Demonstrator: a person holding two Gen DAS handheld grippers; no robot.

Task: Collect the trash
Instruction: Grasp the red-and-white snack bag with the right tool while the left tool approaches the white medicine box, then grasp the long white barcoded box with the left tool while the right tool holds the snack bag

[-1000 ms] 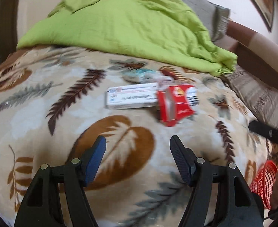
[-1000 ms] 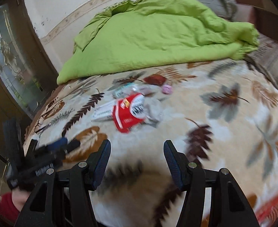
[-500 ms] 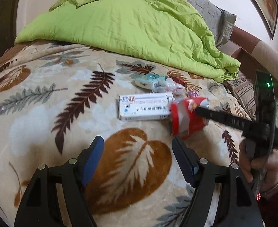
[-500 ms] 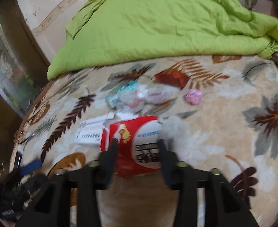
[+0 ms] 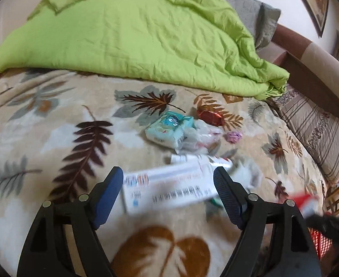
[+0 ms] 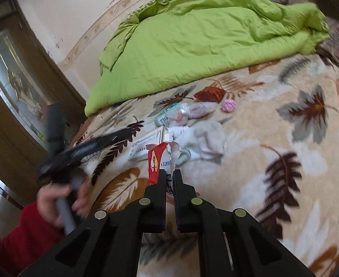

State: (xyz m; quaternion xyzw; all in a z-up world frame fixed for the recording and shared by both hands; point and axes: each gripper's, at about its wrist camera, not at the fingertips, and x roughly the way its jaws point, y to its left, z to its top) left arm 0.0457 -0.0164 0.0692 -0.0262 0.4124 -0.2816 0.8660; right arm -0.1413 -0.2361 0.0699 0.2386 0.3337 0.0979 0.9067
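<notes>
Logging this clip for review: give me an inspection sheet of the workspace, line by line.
Surface: leaf-print blanket covering a bed.
Job's things: red carton pinched in the right tongs; white box between the left tongs' fingers; teal tissue pack, clear wrappers, pink wad, red foil wrapper, white crumpled tissue.
Clutter: green quilt.
Grippers: left open, right shut.
Cables: nothing seen.
Surroundings: red basket, grey pillow, glazed door.
</notes>
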